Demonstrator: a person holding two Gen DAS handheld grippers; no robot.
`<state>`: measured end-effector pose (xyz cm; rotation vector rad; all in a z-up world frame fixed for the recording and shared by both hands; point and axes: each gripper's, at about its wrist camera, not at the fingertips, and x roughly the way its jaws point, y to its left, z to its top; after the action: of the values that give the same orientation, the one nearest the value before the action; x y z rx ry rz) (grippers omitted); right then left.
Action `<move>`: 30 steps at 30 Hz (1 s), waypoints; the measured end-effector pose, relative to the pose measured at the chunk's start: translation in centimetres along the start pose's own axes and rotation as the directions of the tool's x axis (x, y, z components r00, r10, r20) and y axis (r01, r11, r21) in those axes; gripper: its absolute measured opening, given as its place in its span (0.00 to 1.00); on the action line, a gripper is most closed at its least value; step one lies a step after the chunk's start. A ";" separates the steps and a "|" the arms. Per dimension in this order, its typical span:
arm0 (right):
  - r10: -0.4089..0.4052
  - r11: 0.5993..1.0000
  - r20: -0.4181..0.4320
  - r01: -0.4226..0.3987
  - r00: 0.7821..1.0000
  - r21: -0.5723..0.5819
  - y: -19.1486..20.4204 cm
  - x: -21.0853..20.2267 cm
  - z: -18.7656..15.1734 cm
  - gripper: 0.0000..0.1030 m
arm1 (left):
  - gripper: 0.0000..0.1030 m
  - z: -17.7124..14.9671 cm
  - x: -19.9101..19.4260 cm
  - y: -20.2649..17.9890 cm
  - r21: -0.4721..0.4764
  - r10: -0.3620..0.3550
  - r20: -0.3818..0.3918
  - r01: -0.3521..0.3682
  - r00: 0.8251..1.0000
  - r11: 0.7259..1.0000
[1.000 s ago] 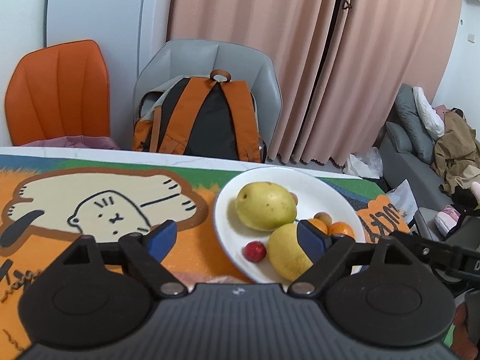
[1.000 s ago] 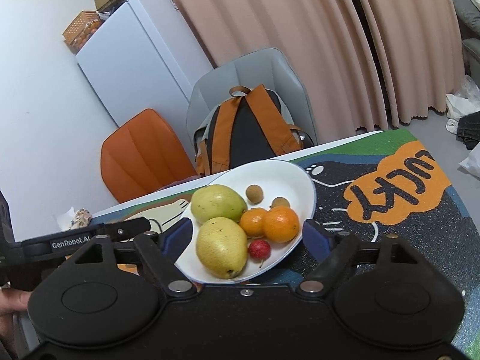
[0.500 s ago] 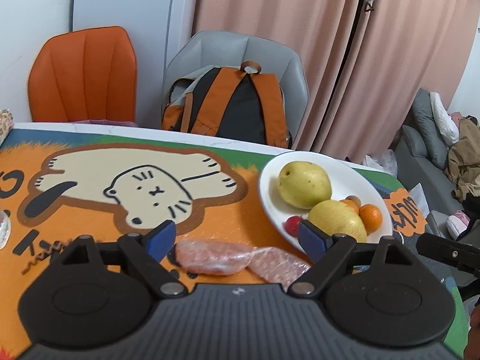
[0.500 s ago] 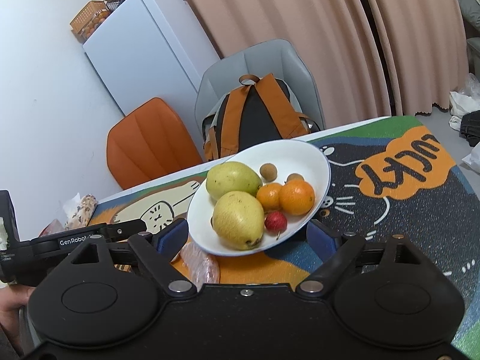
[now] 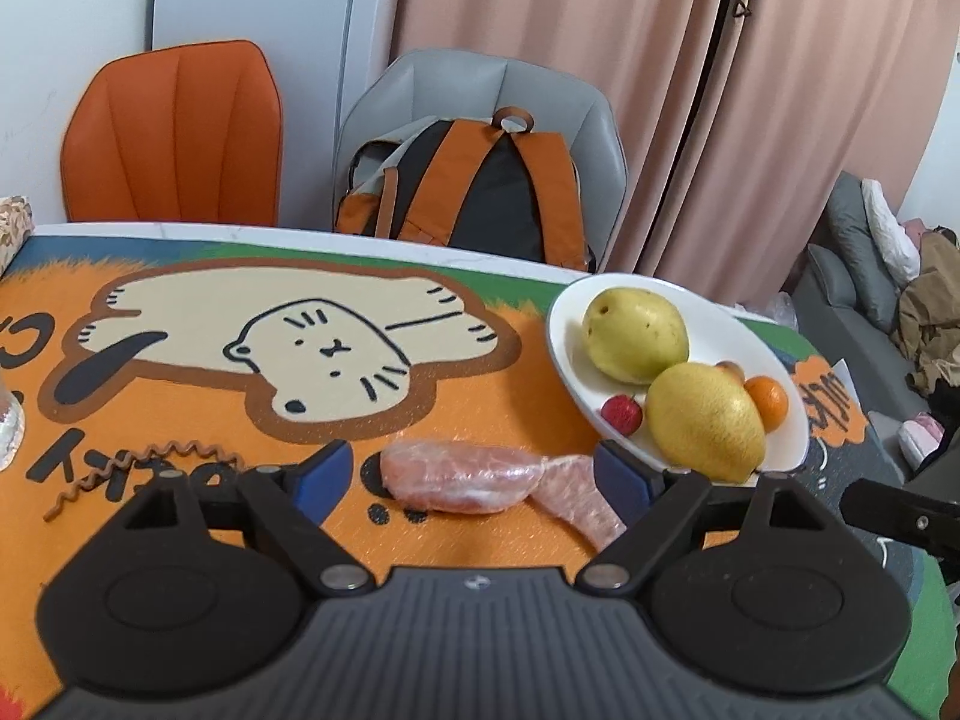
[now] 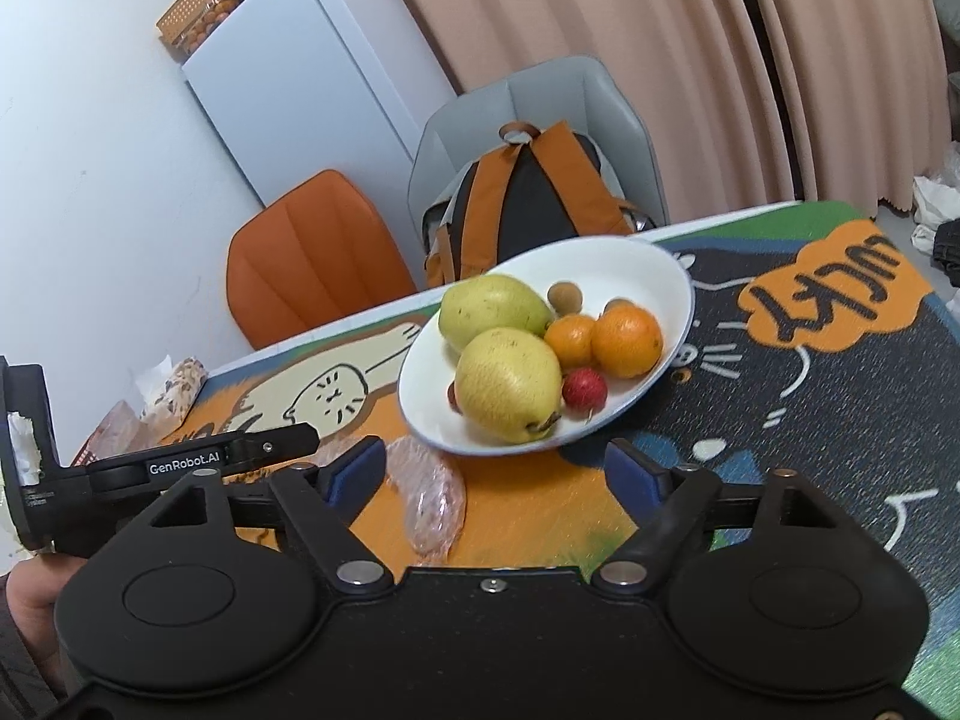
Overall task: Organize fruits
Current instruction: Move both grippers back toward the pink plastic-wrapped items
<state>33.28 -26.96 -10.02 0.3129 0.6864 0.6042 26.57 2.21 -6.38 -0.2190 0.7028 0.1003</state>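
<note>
A white plate (image 5: 570,354) (image 6: 654,264) on the cartoon mat holds two yellow-green pears (image 5: 636,335) (image 6: 507,384), two oranges (image 6: 627,333), a red lychee (image 5: 622,413) (image 6: 583,389) and small brown longans (image 6: 565,297). My left gripper (image 5: 474,474) is open and empty, hovering over a plastic-wrapped pink piece (image 5: 459,477) just left of the plate. My right gripper (image 6: 497,471) is open and empty, in front of the plate; the wrapped piece (image 6: 432,495) lies between its fingers' span.
A grey chair with an orange-black backpack (image 5: 480,186) and an orange chair (image 5: 174,132) stand behind the table. A coiled brown cord (image 5: 138,468) lies on the mat at left. A white fridge (image 6: 312,84), snack bags (image 6: 174,384) at far left.
Both grippers have pulled back from the plate and risen; the left has shifted left, so the wrapped piece has come into view. The fruits have not moved.
</note>
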 end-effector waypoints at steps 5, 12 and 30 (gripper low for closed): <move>0.011 1.000 -0.021 -0.011 1.000 -0.001 0.4 0.9 -0.7 0.71 | 0.82 -0.6 0.5 0.7 -0.011 0.005 -0.016 -0.005 1.000 1.000; 0.029 1.000 -0.057 -0.029 0.998 0.000 1.1 2.7 -1.3 0.60 | 0.80 -0.8 1.5 1.1 -0.024 0.041 -0.020 -0.041 0.999 0.999; 0.049 0.999 -0.103 -0.047 0.993 0.021 0.6 4.8 -1.4 0.41 | 0.80 0.7 5.5 0.1 -0.044 0.119 -0.021 -0.120 0.993 0.992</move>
<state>35.07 -23.41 -13.14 0.3180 0.7867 0.6636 31.20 2.56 -9.41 -0.2216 0.7324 0.2288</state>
